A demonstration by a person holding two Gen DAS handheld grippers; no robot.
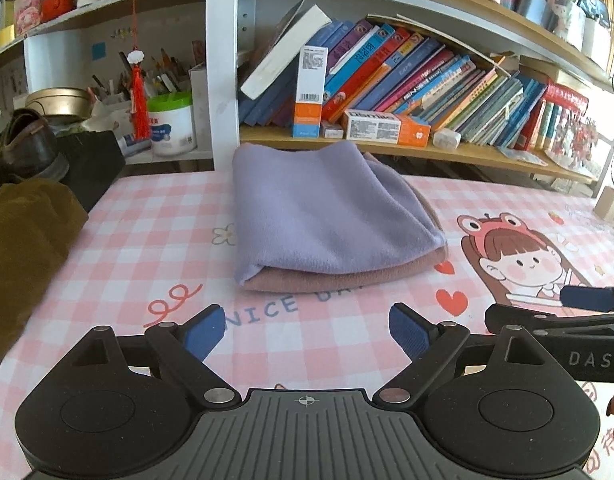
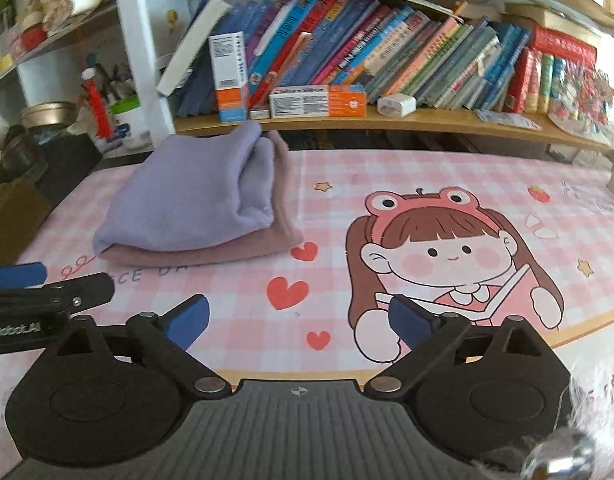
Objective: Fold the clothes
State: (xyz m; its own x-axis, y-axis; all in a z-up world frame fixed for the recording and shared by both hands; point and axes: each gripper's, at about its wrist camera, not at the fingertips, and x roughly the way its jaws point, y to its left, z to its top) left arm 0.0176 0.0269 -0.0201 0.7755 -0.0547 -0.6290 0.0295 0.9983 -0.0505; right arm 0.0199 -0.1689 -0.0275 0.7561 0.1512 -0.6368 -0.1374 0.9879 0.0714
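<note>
Currently both grippers sit low over the near edge of the table [image 1: 127, 216], level, pointing toward the far edge and the bookshelf [image 1: 387, 152].

Left gripper [image 1: 305, 334]: jaws wide apart, nothing between the blue pads [image 1: 205, 334], only the pink checked table mat [image 1: 155, 248] under the gap. The right unit pokes into the left wrist view from the right, its blue fingertip [image 1: 589, 298] just beside the left gripper's right finger.

Right gripper [image 2: 299, 322]: also spread wide, holding nothing, over the cartoon girl print [image 2: 447, 256] and red hearts [image 2: 287, 292]. The left unit enters the right wrist view at the left edge, close alongside.

Clothes: 2 folded pieces stacked, lilac garment [image 1: 323, 208] on top of the dusty-pink garment [image 1: 339, 276], touching. The stack lies toward the far edge of the table, left of the girl print, its far side just in front of the bookshelf. It's straight ahead of the left gripper, ahead-left of the right one, apart from both. The pink piece pokes out along the stack's near and right edges.

An olive-brown corduroy cloth [image 1: 23, 248] hangs at the table's left edge; a brown shoe [image 1: 27, 144] sits behind it.
</note>
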